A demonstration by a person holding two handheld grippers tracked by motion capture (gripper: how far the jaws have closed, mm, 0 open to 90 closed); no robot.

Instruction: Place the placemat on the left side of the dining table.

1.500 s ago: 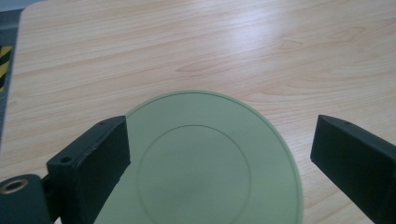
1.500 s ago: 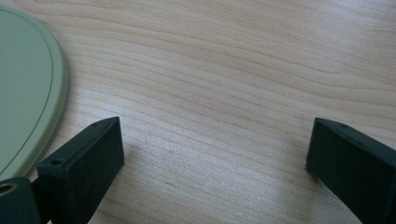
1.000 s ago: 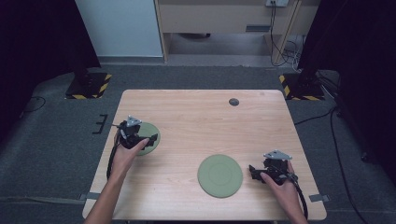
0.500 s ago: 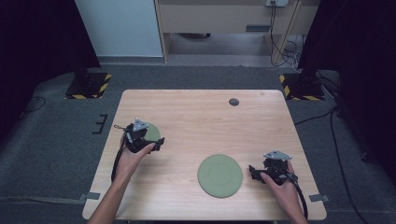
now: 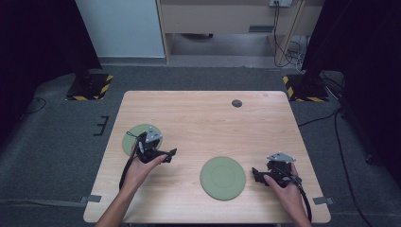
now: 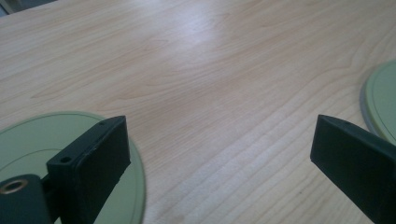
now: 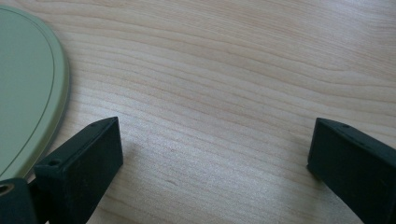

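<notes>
Green flat round plate, smaller [image 5: 135, 137], at tabletop [image 5: 203, 123] left edge beside left gripper [image 5: 163, 155], jaws apart, empty. Larger green plate [image 5: 222, 178] centre-front; right gripper [image 5: 255, 175] just beside, jaws apart. Risk: thin rim slips, plate skids.

Wooden table [image 5: 208, 123], small dark disc [image 5: 237, 103]

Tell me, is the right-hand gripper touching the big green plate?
Apart. In the right gripper view, bare wood separates the open right gripper from the green plate.
</notes>
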